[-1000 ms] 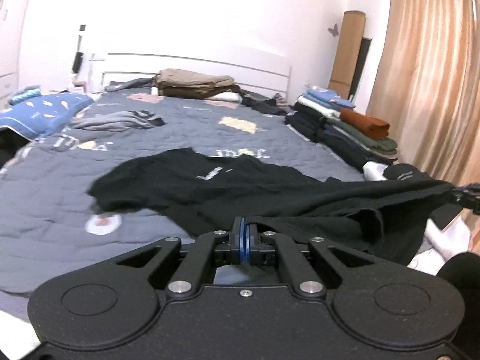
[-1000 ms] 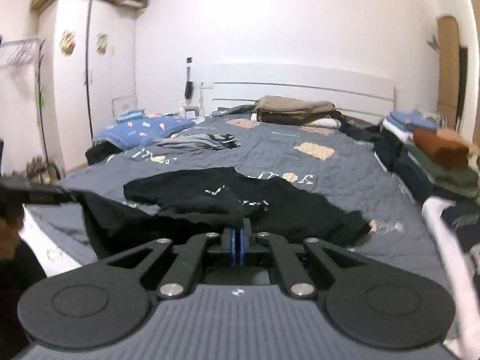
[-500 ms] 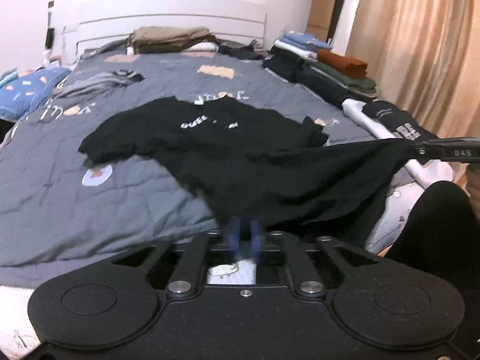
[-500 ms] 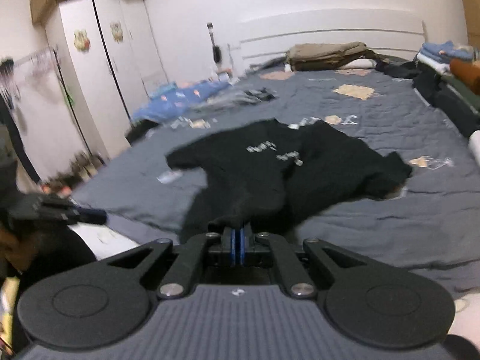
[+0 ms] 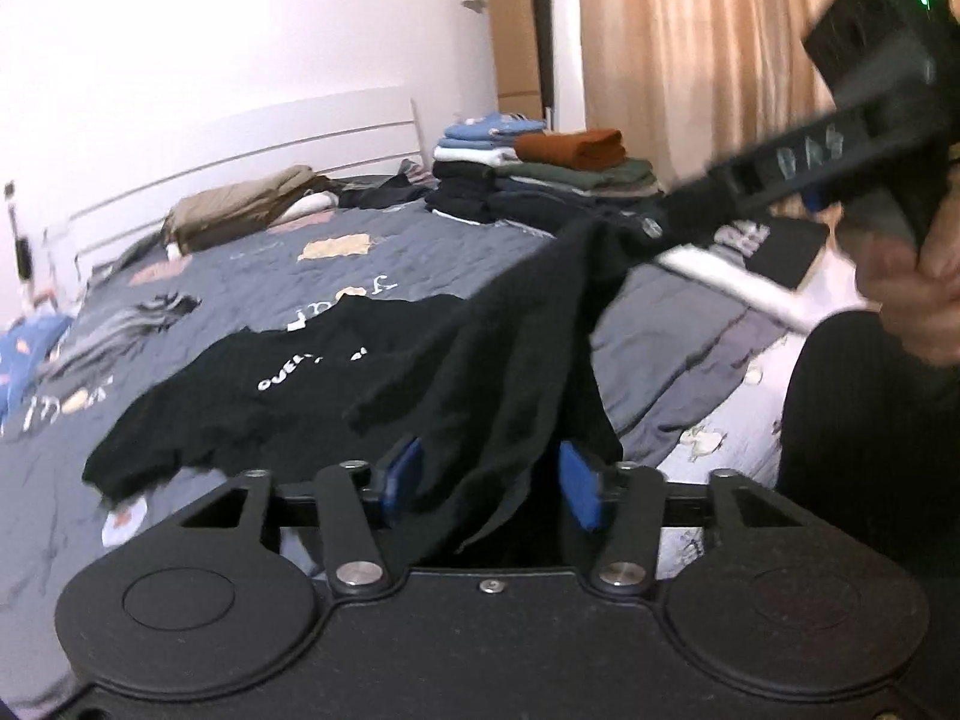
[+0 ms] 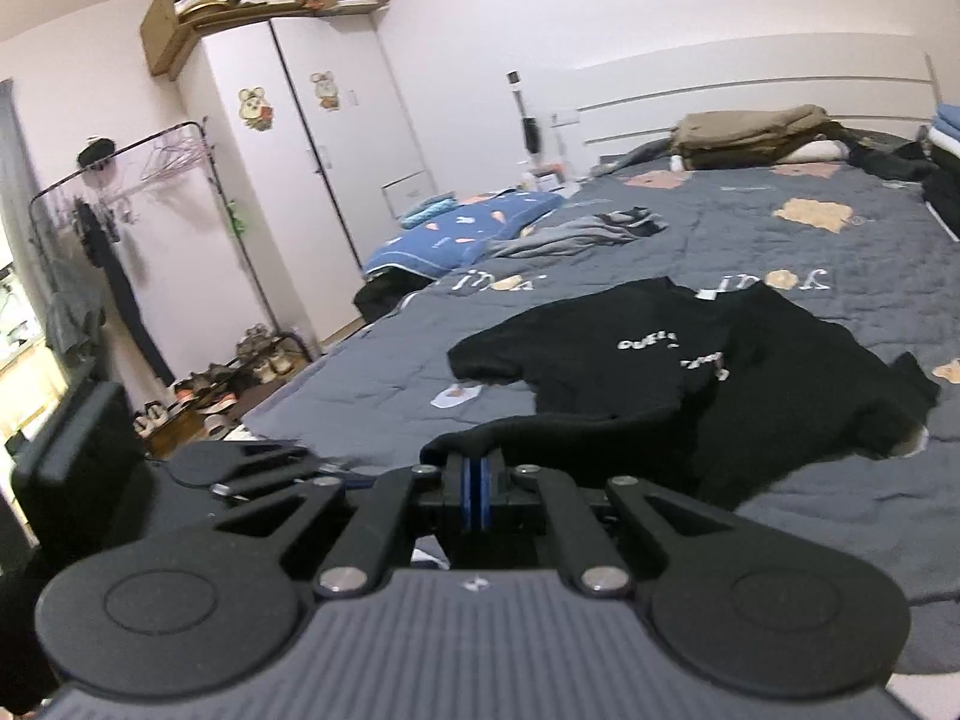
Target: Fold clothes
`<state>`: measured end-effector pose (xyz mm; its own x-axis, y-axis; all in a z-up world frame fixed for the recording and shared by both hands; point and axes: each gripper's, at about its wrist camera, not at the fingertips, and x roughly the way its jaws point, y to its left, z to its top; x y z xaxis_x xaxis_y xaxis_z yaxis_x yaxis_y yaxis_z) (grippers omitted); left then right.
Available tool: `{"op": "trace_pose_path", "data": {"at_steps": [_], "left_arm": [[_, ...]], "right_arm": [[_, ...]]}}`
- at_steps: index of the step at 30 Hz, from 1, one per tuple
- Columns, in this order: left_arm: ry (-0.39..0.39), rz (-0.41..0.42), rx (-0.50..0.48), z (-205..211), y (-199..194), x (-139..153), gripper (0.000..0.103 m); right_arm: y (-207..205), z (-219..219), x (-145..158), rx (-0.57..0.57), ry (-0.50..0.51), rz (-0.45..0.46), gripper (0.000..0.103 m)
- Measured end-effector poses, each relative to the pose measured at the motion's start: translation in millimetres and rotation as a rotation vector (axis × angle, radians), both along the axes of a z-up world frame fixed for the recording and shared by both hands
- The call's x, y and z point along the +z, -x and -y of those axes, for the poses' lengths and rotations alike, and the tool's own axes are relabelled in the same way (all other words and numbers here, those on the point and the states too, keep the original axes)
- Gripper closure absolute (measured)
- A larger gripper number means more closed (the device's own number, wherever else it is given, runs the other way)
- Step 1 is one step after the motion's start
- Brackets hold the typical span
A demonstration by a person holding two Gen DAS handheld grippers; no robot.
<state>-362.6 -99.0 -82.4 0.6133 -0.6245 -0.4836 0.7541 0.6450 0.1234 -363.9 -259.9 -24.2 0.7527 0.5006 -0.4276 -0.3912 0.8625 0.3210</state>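
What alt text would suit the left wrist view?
The left gripper stands open with the black T-shirt draped between its blue pads. The right gripper pinches another edge above a grey bed.

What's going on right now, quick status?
Left gripper open, cloth draped between. Right gripper shut on black T-shirt hem. Nothing in the way.

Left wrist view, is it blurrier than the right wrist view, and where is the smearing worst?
Left wrist view: yes, softer overall; the right hand-held gripper at the top right is streaked by motion, and the black T-shirt print is smeared. Right wrist view: sharper, the shirt's print is crisper though small; both views bend straight lines, fisheye style.
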Motion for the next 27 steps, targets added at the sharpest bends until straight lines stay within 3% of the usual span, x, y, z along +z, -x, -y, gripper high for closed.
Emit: {"op": "trace_pose_path", "data": {"at_steps": [3, 4, 5, 7, 16, 20, 24, 27], "left_arm": [[-0.041, 0.017, 0.014, 14, -4, -9, 0.067], [-0.047, 0.007, 0.018, 14, -9, -11, 0.086], [-0.053, -0.004, 0.021, 14, -13, -13, 0.097], [-0.031, -0.019, 0.051, 4, -20, -11, 0.101], [0.038, 0.021, 0.314, -85, -57, 24, 0.101], [0.057, 0.023, 0.459, -115, -73, 35, 0.101], [0.09, 0.02, 0.543, -128, -84, 42, 0.101], [0.069, -0.002, 0.544, -128, -86, 42, 0.101]], "right_arm": [[-1, -3, 0, 0.021, -0.005, 0.003, 0.1], [-1, -4, 0, 0.026, -0.005, 0.004, 0.1], [-1, -4, 0, 0.032, -0.003, 0.004, 0.1], [0, -5, -2, 0.039, 0.017, 0.003, 0.1], [-6, -15, -35, 0.107, 0.083, -0.074, 0.091], [-14, -16, -53, 0.113, 0.086, -0.123, 0.069], [-27, -23, -75, 0.114, 0.093, -0.173, 0.063], [-44, -16, -87, 0.031, 0.073, -0.209, 0.063]]}}
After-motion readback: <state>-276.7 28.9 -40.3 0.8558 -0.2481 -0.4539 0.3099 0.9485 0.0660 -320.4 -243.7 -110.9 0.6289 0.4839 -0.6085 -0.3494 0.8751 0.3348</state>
